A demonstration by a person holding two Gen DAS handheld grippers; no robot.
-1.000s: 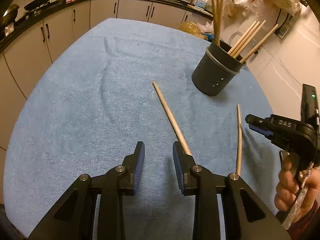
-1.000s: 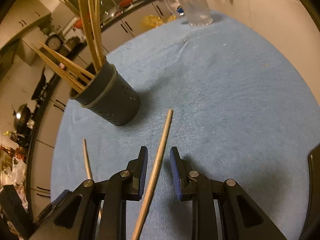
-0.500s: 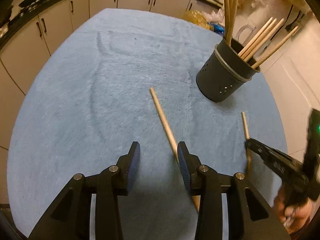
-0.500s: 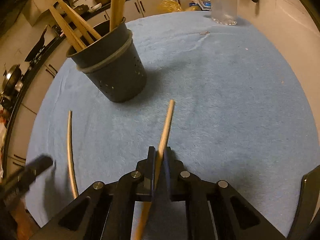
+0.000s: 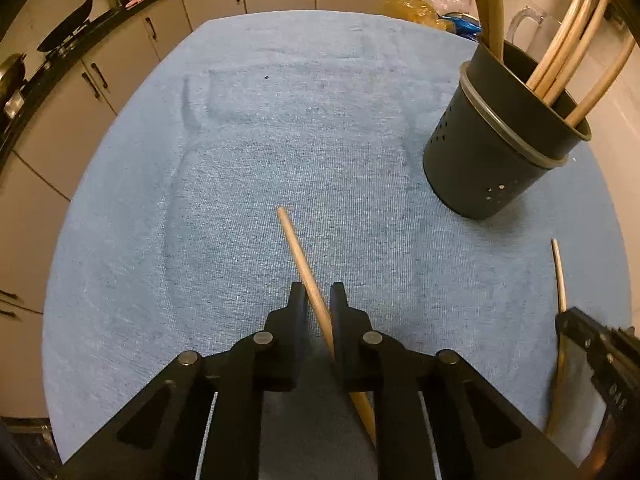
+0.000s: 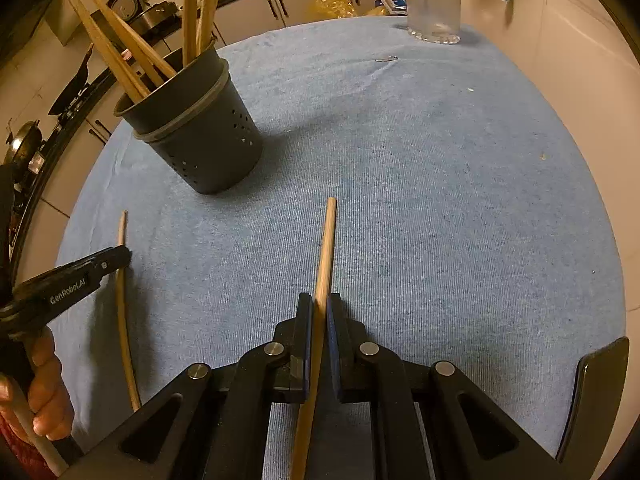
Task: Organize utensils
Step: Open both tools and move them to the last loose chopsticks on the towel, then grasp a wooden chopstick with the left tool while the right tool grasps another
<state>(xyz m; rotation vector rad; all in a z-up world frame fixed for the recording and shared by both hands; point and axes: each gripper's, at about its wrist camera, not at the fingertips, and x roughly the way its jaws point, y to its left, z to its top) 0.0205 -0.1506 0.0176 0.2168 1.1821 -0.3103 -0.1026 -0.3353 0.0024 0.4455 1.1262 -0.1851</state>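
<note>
With each hand-held gripper, left and right, pinching its own chopstick, lift both level, then tip them into the holder at upper left.

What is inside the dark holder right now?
The dark holder holds several wooden chopsticks, leaning out past its rim in two bunches, about six by my count. Their lower ends and the bottom of the holder are hidden by its wall.

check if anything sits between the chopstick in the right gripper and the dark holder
Nothing visible does. The right gripper is shut on its chopstick, and only bare blue cloth lies between that chopstick and the holder.
</note>
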